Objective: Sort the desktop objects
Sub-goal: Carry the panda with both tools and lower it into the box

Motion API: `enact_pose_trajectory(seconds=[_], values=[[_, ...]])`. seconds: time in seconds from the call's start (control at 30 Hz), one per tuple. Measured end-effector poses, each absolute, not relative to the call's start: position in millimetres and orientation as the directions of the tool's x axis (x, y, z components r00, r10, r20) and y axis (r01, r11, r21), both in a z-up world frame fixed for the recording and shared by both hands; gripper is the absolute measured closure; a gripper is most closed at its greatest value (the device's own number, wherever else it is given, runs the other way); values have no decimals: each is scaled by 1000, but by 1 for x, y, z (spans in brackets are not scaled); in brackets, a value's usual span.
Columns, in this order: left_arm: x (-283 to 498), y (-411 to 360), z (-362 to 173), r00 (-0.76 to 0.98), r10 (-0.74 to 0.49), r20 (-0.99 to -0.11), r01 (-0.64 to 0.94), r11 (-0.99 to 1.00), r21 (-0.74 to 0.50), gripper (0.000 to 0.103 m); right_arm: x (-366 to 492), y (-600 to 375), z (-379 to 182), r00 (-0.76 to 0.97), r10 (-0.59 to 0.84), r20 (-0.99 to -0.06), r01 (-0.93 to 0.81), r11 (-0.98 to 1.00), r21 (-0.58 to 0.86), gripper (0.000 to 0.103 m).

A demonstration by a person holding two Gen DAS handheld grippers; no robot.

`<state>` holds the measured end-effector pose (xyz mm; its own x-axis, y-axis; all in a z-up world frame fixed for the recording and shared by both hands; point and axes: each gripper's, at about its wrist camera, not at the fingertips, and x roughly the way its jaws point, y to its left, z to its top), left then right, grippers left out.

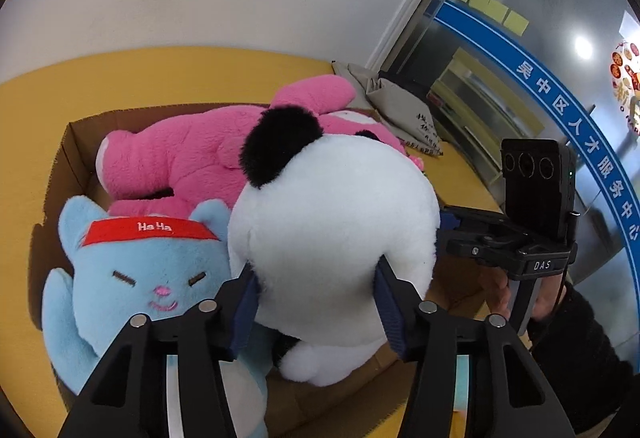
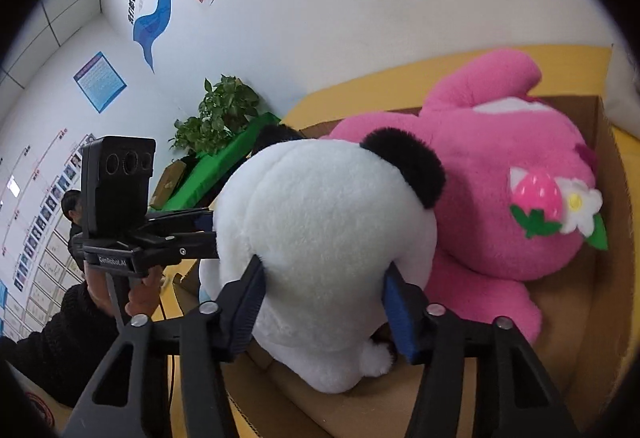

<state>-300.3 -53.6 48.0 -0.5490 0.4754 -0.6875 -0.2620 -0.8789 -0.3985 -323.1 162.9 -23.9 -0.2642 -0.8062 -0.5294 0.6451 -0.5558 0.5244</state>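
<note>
A white plush panda (image 1: 332,222) with black ears hangs over an open cardboard box (image 1: 76,142). My left gripper (image 1: 316,278) is shut on one side of the panda's head. My right gripper (image 2: 324,278) is shut on the opposite side of the panda (image 2: 320,230). Each gripper also shows in the other's view, the right gripper (image 1: 452,222) pressing in from the right and the left gripper (image 2: 208,226) from the left. In the box lie a pink plush rabbit (image 1: 180,154) with a strawberry patch (image 2: 536,194) and a blue plush cat (image 1: 140,278) with a red "HaHa" headband.
The box sits on a yellow surface (image 1: 120,78) against a white wall. Grey cushions (image 1: 396,110) lie at the back right by a glass door. A potted plant (image 2: 220,114) and a green object (image 2: 224,158) stand to the left. The box's right wall (image 2: 608,238) is near the rabbit.
</note>
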Motion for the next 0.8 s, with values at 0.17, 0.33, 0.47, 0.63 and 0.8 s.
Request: enact_pose_trajectory(seconds=[0.17, 0.33, 0.47, 0.63, 0.8], values=[[-302, -56, 74, -501, 495, -709, -240, -867, -436, 47, -329, 161, 10, -198, -773, -603, 577, -589, 566, 54], [-323, -46, 38, -404, 414, -816, -179, -910, -373, 46, -350, 147, -30, -112, -711, -695, 494, -646, 582, 63], [-322, -45, 30, -416, 414, -810, -183, -910, -372, 45, -359, 151, -52, -99, -731, -676, 446, -640, 626, 62], [-304, -48, 47, -471, 398, -788, -212, -917, -337, 34, -352, 156, -37, -153, -716, -681, 500, -651, 572, 50], [-289, -59, 74, -572, 365, -734, -233, -931, -281, 34, -348, 182, -10, -223, -782, -582, 552, -593, 586, 23]])
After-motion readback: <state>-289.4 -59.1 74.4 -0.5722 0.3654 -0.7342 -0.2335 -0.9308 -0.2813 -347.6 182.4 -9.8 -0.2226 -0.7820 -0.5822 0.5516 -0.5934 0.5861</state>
